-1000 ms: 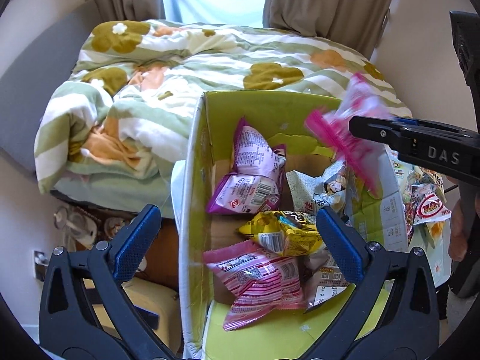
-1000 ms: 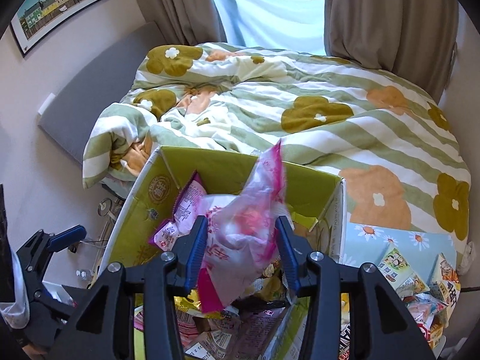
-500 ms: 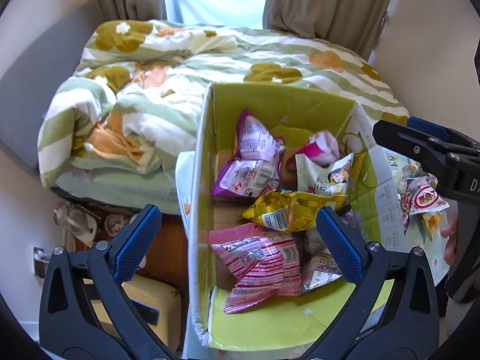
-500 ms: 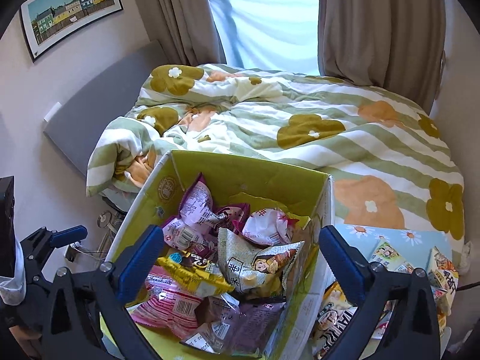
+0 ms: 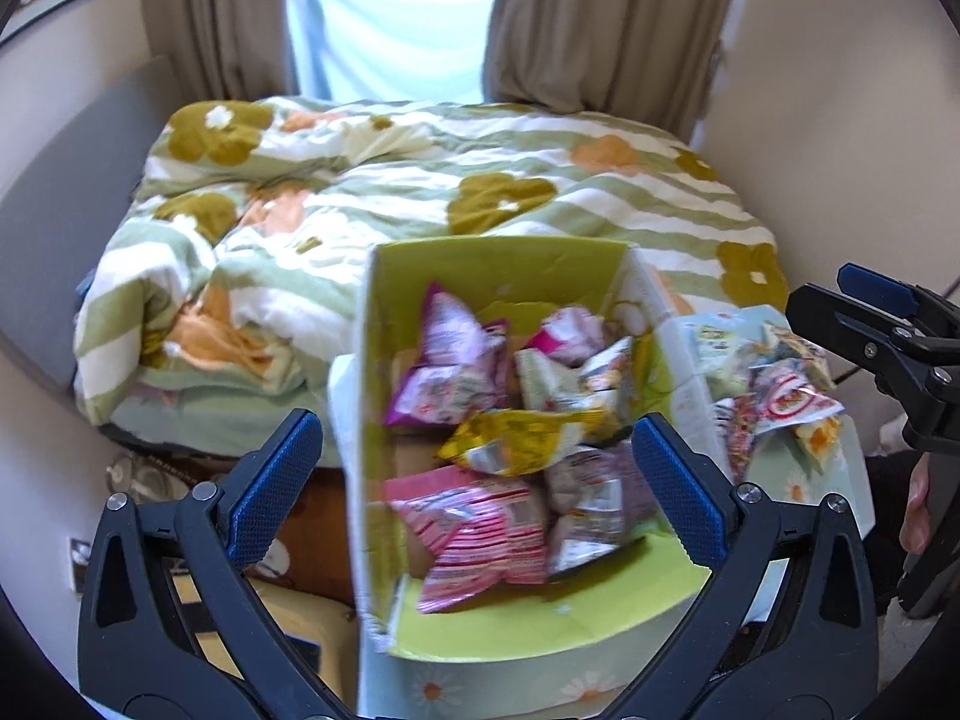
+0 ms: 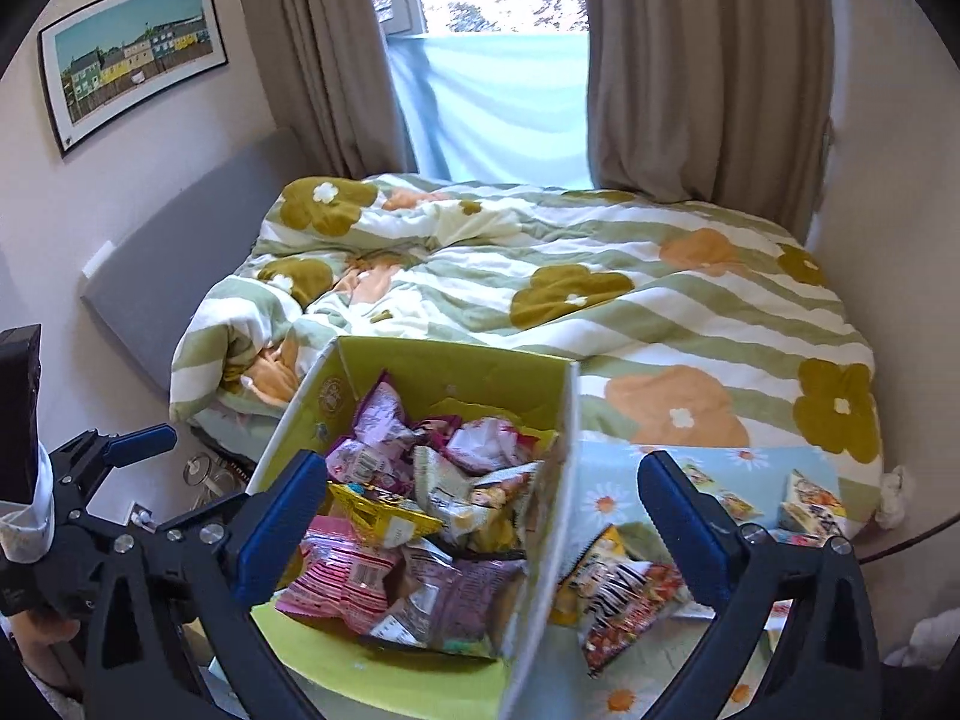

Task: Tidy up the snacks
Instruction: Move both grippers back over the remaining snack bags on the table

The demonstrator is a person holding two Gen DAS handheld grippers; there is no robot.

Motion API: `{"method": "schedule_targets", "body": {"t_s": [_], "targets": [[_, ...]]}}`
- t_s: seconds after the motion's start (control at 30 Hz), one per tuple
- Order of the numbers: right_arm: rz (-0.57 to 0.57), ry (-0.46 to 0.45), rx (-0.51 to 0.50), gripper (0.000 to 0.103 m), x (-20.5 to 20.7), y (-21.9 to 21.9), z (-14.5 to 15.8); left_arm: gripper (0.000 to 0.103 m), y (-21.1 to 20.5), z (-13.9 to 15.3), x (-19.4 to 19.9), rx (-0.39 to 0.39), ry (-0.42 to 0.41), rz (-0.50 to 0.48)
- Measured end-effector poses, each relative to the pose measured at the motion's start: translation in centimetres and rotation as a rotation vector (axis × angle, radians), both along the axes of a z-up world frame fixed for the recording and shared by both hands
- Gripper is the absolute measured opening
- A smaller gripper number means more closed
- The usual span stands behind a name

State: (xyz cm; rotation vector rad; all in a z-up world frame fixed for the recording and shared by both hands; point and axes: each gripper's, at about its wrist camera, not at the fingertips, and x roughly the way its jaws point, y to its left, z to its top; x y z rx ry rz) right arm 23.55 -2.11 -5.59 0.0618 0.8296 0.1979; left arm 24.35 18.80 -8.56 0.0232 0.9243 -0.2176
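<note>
Snack packets are heaped inside the green cardboard box, which stands at the near edge of a bed on a blue daisy-print cloth; more packets are scattered loose on that cloth to the right of the box, just beside its right wall. The right gripper is held above the box's right wall with its jaws spread to their widest and nothing between them. The left gripper is poised over the near left part of the box, its jaws likewise wide and empty. The step in hand is judged to be the interval between a drop into the box and the next pick, with a good share of packets still outside. For the next move, the right gripper would need to be carried rightward and lowered onto one loose packet, its jaws closed on a crinkled edge without a neighbour being dragged along.
</note>
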Motion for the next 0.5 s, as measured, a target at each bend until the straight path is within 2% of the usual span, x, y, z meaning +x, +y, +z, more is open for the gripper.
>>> {"method": "schedule_targets", "body": {"t_s": [0.27,0.5], "targets": [[-0.150,-0.042,-0.001,0.103,-3.7,-8.6,2.0,0.103,-7.7,1.7,-0.5,-0.016,-0.038,-0.132],[-0.208,-0.029,-0.040,0.103,-6.9,-17.9,1.3,0.103,-16.2,1.3,-1.8,-0.025,-0.052,-0.184]]}}
